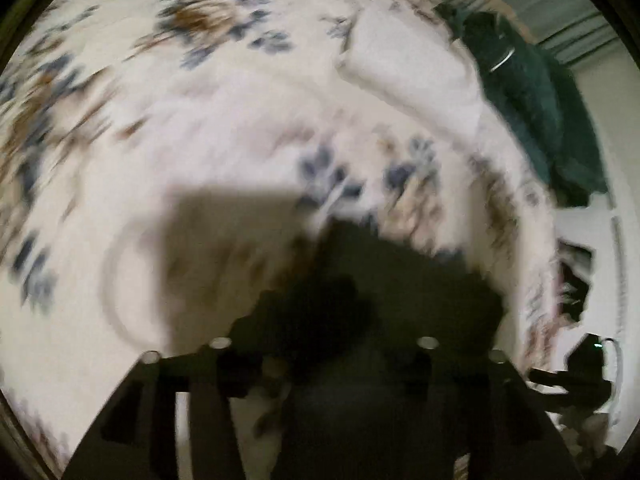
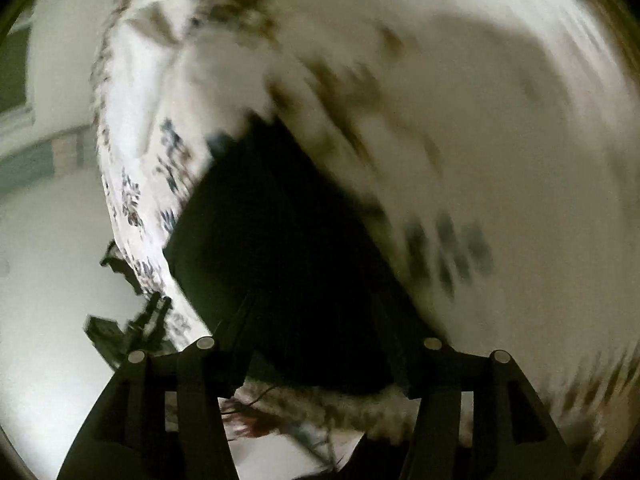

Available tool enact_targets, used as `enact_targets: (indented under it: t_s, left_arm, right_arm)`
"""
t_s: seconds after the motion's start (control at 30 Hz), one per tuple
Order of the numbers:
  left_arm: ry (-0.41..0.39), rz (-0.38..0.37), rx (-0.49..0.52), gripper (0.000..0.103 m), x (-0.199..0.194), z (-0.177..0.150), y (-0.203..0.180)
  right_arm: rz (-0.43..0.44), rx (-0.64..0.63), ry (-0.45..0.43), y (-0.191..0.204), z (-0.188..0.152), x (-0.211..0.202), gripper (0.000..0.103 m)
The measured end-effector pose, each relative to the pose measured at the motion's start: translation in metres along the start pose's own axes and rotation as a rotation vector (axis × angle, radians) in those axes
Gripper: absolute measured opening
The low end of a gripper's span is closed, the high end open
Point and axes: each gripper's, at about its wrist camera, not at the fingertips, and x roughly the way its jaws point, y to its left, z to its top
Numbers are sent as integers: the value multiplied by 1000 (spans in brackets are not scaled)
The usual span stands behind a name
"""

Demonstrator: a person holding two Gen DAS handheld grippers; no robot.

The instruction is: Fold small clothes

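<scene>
One black garment (image 1: 380,280), one floral bedspread (image 1: 240,100), possibly one green cloth (image 1: 532,96)

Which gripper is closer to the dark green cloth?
Probably left. The dark green cloth looms ahead-right of the left gripper; from the right gripper only a small dark bit shows, far ahead-left.

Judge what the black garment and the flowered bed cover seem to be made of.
Black garment: soft matte cloth, probably knit; it lies limp and shows no shine, though blur hides the weave.
Flowered bed cover: printed woven fabric, matte, likely cotton; it creases softly, with a pattern in blue and brown.
</scene>
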Motion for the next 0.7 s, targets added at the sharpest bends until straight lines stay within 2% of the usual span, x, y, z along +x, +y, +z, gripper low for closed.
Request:
enact_targets:
  t_s: [0.03, 0.13, 0.2, 0.23, 0.27, 0.37, 0.4, 0.57, 0.7]
  left_arm:
    - [16, 36, -16, 58, 0, -12, 3]
    - [84, 77, -76, 58, 6, -51, 15]
    - [116, 117, -102, 58, 13, -71, 17]
    - [126, 140, -102, 58, 14, -77, 15]
    - [135, 170, -84, 58, 15, -84, 10]
    - [117, 228, -33, 58, 13, -92, -6]
    - [119, 238, -24, 58, 13, -93, -10]
    - [118, 235, 6, 58, 15, -96, -26]
    - [120, 222, -6, 58, 13, -97, -25]
  right_arm:
    - [14, 39, 20, -10, -11, 4, 58]
    - [90, 138, 58, -32, -35, 28, 58]
    - [90, 170, 51, -40, -40, 46, 58]
    - [79, 182, 42, -43, -41, 53, 54]
    - [66, 193, 23, -46, -41, 58, 38]
    - [30, 217, -54, -47, -51, 57, 13]
    - [19, 203, -74, -44, -54, 54, 9]
    - [-61, 87, -149, -17, -78, 22, 6]
    - [-133, 71, -178, -17, -86, 5, 6]
